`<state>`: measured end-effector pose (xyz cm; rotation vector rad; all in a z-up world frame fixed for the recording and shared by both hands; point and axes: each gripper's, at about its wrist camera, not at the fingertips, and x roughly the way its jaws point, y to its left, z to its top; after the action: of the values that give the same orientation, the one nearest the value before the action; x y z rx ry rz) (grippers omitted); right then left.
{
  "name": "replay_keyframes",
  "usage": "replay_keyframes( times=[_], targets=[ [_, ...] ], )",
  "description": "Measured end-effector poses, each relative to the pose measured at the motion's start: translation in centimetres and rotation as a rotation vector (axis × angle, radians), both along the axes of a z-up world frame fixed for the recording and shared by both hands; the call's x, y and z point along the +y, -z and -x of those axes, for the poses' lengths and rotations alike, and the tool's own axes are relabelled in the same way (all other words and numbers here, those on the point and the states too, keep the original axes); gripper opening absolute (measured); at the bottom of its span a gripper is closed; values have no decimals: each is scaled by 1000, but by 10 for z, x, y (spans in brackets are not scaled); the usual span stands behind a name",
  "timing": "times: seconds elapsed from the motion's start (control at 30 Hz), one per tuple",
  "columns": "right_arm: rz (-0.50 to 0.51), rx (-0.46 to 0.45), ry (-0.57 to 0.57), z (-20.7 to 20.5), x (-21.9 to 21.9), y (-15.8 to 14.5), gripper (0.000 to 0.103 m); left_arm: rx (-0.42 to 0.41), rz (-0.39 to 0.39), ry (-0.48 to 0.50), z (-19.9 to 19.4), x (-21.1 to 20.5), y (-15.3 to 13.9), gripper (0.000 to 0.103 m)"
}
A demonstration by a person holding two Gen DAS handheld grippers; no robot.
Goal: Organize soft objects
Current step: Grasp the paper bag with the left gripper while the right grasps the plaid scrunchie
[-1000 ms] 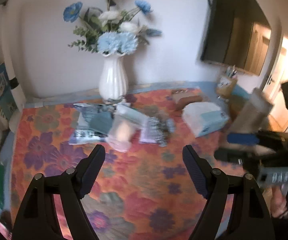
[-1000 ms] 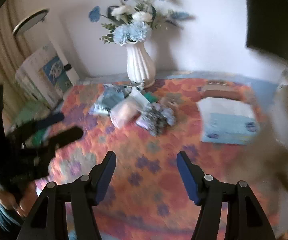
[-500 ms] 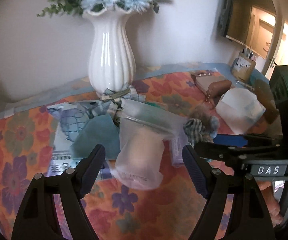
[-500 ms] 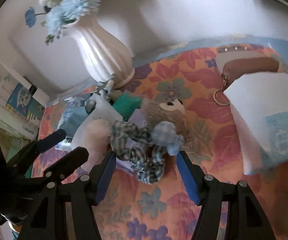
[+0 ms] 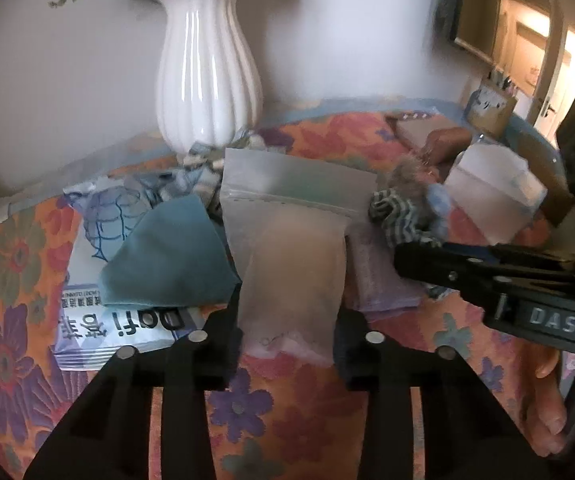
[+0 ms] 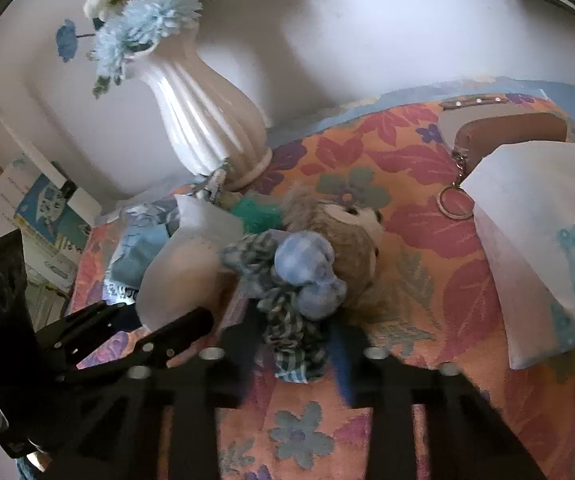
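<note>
A frosted zip bag [image 5: 287, 276] lies in the middle of the soft pile on the flowered tablecloth [image 5: 303, 420], and the left gripper [image 5: 287, 344] is closing with the bag's lower end between its jaws. Just beside it, the right gripper [image 6: 293, 354] is closing with a checked scrunchie [image 6: 283, 300] between its jaws, against a teddy bear [image 6: 347, 248]. A white vase [image 5: 207, 64] stands behind.

Both wrist cams sit low and close over the table [image 5: 15, 288], tilted down, facing its back edge and the wall. Left view is square-on to the white vase [image 5: 207, 64]; right view looks from further right, vase [image 6: 203, 120] leaning left. Shared: vase, frosted pouch [image 5: 291, 248] [image 6: 183, 268], plaid scrunchie [image 5: 403, 216] [image 6: 287, 292]. Each sees the other's fingers.
</note>
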<state>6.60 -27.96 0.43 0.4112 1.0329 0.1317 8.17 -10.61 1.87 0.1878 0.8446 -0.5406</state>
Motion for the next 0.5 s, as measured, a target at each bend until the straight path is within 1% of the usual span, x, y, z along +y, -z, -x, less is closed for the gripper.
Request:
replay_keyframes(
  times=[0.03,0.07,0.13,0.23,0.33,0.4,0.5],
  targets=[
    [9,-10,-1,2,1,-2,20,-13,0,-8,2,1,-2,33],
    [20,-19,-1,3,1,-4,19,-13,10,-14,3,3,-4,32],
    [42,-34,-7,7,3,-9,17,-4,46,-12,10,6,-9,32],
    [43,-46,-9,21,1,-20,16,-39,35,-9,31,6,-22,32],
    [50,-54,-28,42,1,-34,16,-37,32,-5,59,11,-32,32],
    [55,-41,-69,57,4,-38,16,-11,25,-12,77,15,-30,32],
    [85,-2,-142,80,11,-38,16,61,34,-33,100,28,-17,32]
  ],
)
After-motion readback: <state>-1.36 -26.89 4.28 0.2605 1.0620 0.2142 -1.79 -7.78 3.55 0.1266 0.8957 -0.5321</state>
